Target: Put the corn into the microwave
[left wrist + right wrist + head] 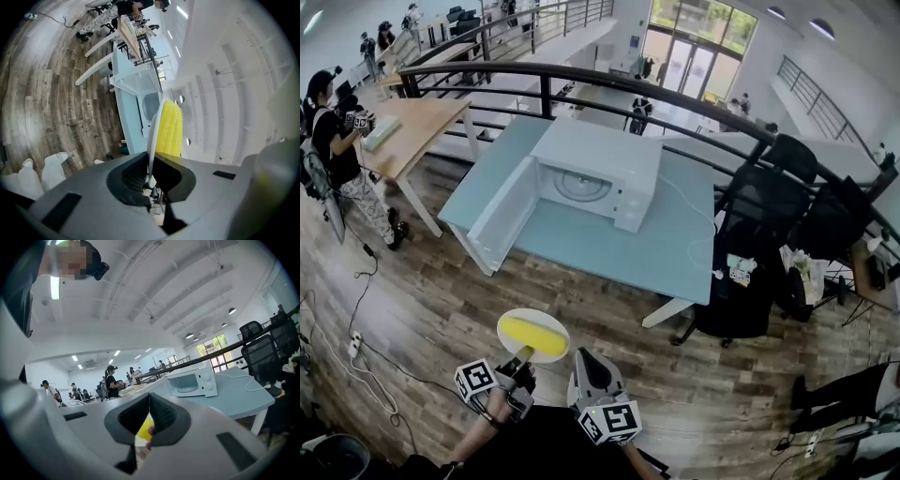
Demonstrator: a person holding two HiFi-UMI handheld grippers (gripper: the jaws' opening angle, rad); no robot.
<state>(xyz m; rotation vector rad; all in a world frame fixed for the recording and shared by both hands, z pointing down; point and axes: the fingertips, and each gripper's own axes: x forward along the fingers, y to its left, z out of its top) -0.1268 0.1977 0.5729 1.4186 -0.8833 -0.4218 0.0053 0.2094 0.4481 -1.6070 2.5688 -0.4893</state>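
Two claws: left claw (151, 162) clamps the rim of the plate (154, 132) bearing the corn (169, 129); right claw (149, 398) closed on nothing.

Bright daylight, strong fisheye distortion, dark corners

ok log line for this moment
left gripper: shut on plate rim | corn: on plate | right gripper: shut, empty | microwave: door open, on table

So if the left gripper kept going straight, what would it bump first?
The left gripper holds a plate of corn; that would likely meet the table edge first, before the open microwave. Depth is hard to judge.
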